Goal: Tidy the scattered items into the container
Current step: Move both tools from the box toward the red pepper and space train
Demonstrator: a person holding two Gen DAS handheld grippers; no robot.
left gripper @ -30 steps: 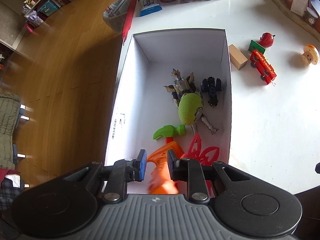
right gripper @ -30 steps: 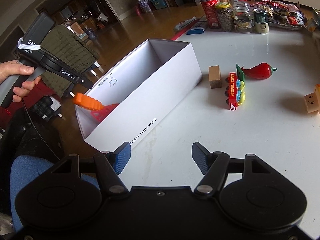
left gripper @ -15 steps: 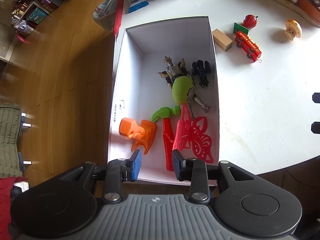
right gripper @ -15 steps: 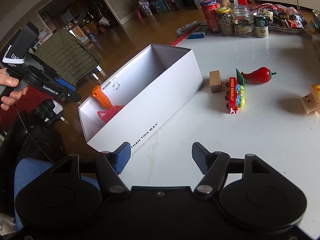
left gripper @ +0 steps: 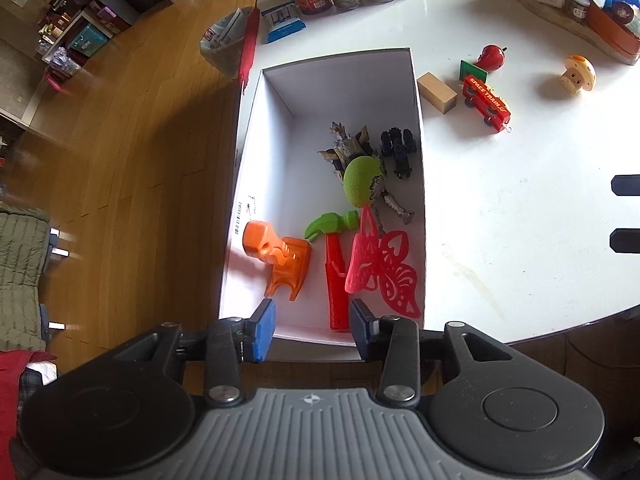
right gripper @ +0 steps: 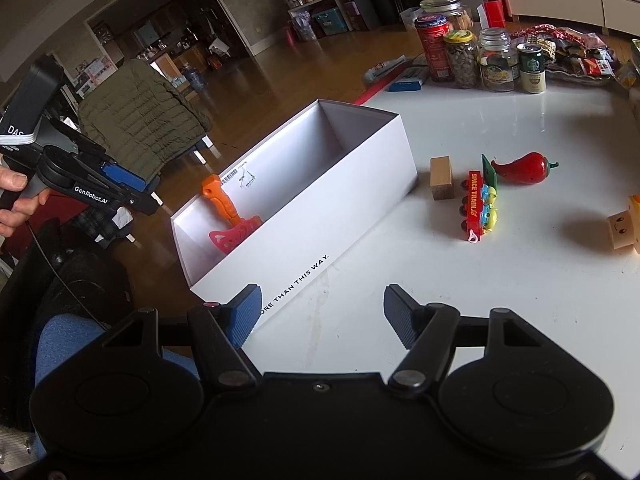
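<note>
While left gripper (left gripper: 312,330) jaws have just been opening, empty; orange toy (left gripper: 280,258) lies beyond.

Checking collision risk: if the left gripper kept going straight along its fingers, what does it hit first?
Probably the white box: its near end, with the red hammer handle and orange toy there. The left gripper is open and empty; depth unclear.

From the right wrist view, the box (right gripper: 344,200) wall hides most toys inside; the mushroom figure (right gripper: 624,228) is cut by the right edge; jar (right gripper: 460,60) labels are unreadable.
</note>
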